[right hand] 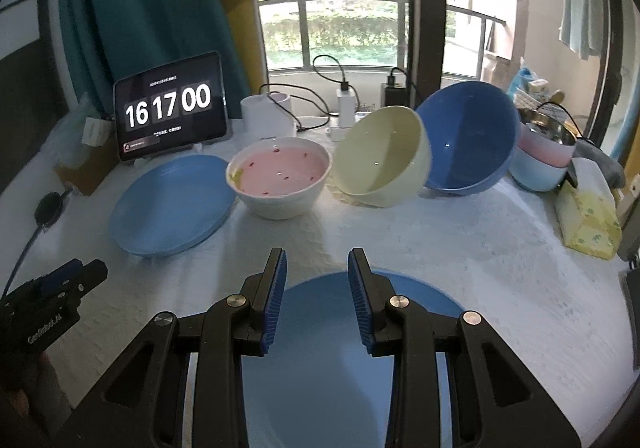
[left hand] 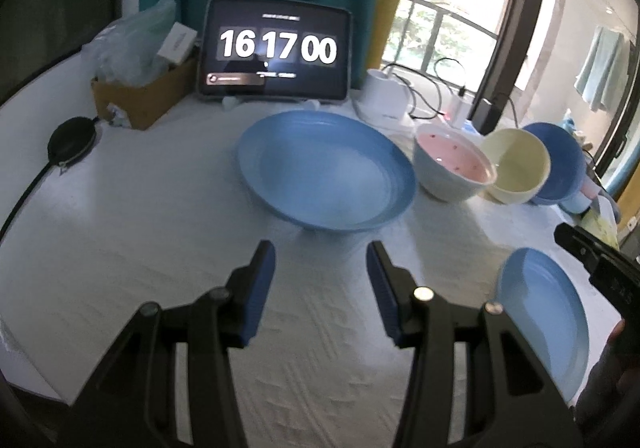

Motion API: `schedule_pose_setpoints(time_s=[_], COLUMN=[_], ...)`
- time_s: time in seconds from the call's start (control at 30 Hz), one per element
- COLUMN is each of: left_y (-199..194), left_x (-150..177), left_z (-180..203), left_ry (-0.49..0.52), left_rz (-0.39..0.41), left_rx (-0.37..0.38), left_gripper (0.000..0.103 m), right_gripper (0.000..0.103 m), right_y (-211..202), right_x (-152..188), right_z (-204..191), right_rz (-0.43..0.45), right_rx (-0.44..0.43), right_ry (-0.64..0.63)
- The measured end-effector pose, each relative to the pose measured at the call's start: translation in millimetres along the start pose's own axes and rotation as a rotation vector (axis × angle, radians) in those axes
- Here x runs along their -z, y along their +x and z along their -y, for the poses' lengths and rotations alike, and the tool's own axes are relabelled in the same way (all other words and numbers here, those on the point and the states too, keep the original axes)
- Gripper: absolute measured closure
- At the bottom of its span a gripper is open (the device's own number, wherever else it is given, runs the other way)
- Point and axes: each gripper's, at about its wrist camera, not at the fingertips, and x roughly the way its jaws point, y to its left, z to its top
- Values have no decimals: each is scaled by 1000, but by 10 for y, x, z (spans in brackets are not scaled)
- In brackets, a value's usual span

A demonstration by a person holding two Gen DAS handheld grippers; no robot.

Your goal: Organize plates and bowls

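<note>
Hovering over white-clothed bench, both hands empty. Left fingers apart, nothing between, pointing at large blue plate. Right fingers apart too, above smaller blue plate at near edge, not gripping it. Row behind: pink-lined bowl upright, cream bowl and blue bowl tipped on sides, touching. Tablet reads "16 17 00". White lettering on my left tool's body, too blurred to read.

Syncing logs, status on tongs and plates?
Both tongs open, empty. Big blue plate ahead of left; smaller blue plate under right. Nothing blocking.
</note>
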Motion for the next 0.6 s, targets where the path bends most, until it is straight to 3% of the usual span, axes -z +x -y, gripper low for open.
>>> schedule_pose_setpoints(time_s=[0.1,0.6], left_y=[61,532], left_x=[-47,-303], left_z=[-71,-316], left_ry=[10,-12], left_rz=[6,-18], left_rx=[-37,-52], left_gripper=[54,54], right_gripper=[69,69], right_y=[68,440], right_x=[-22,-119], right_z=[-69,-356], right_rz=[-8,-64], right_rx=[-6,-33], right_ry=[-10,-28])
